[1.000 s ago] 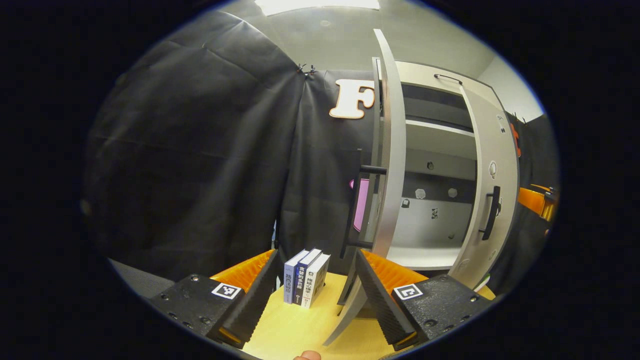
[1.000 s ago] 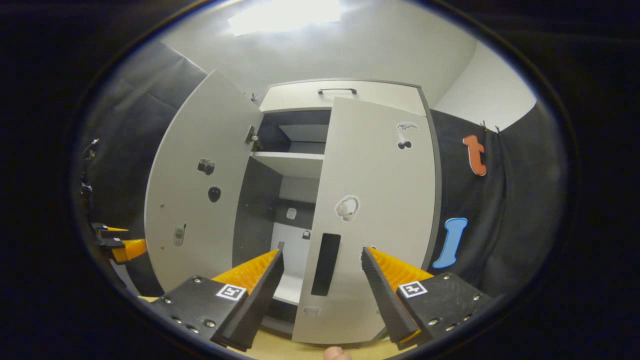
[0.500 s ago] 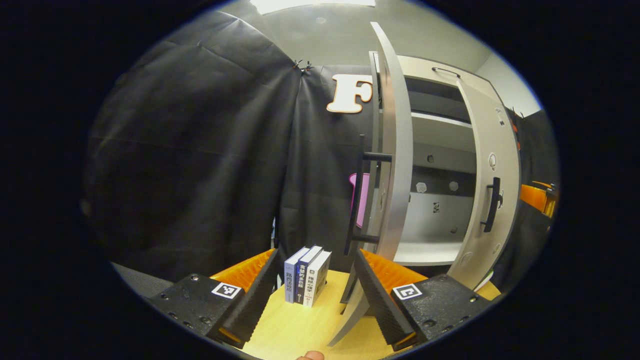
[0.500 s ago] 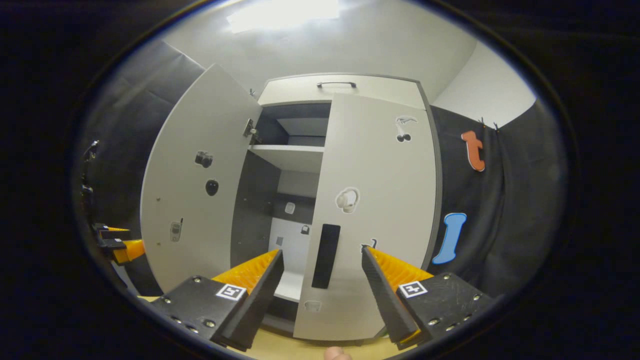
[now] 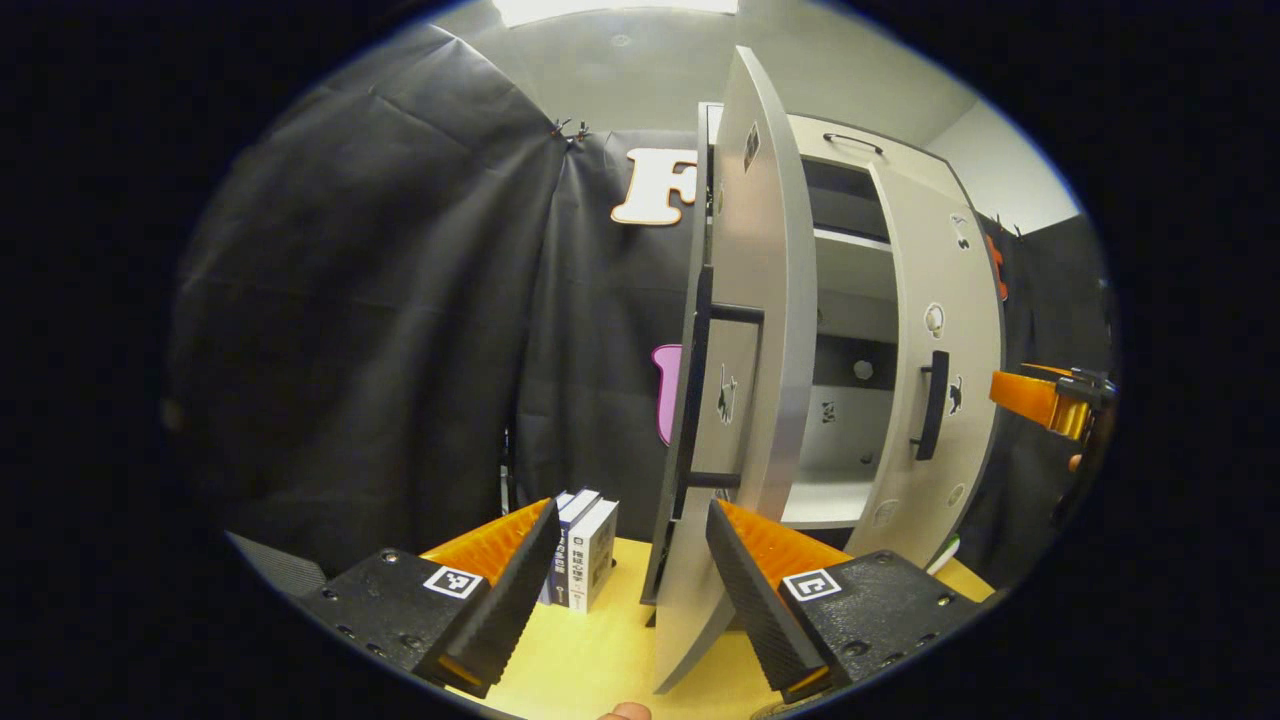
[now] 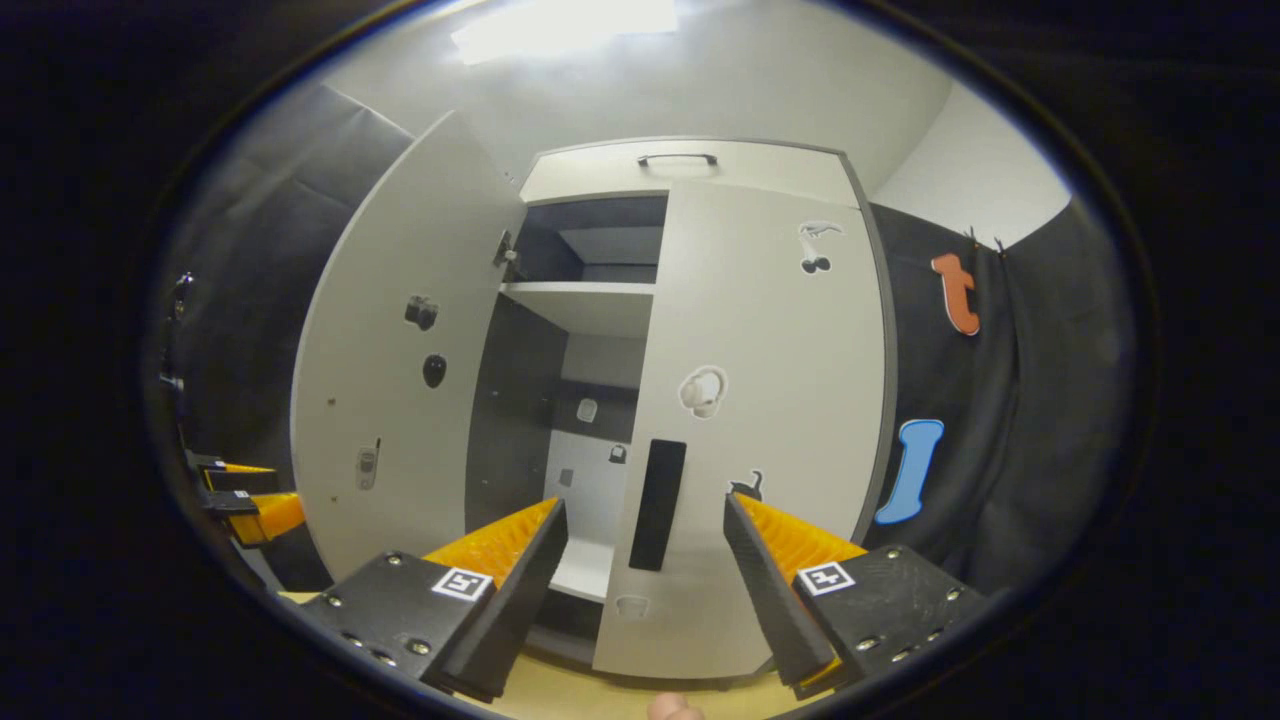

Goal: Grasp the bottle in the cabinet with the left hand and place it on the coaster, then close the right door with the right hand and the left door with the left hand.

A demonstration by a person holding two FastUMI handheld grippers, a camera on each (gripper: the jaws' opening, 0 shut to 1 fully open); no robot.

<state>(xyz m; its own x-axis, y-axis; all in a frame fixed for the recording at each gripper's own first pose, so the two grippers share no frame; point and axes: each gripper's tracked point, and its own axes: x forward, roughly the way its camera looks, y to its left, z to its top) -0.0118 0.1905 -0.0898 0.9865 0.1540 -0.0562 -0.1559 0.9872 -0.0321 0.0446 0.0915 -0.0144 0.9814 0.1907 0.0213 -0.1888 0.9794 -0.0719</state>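
Observation:
The grey cabinet (image 6: 600, 165) stands on the wooden table. Its right door (image 6: 780, 330) is almost flush with the frame, and its black handle (image 6: 657, 505) shows just beyond my open right gripper (image 6: 645, 560), apart from both fingers. The left door (image 6: 400, 350) stands wide open. In the left gripper view that left door (image 5: 755, 300) is seen nearly edge-on, with its black handle (image 5: 700, 390) on the outer face. My left gripper (image 5: 632, 530) is open in front of the door's lower edge, and whether it touches is unclear. The right gripper (image 5: 1045, 400) shows far right.
Three books (image 5: 585, 545) stand upright on the yellow table (image 5: 600, 650) to the left of the left door. A shelf (image 6: 585, 300) crosses the cabinet's dark interior. Black cloth walls close in on both sides. The left gripper (image 6: 245, 505) shows low beside the open door.
The right door has swung nearer to shut. My left gripper has shifted around to the outer side of the left door, so its handle and front face now show more.

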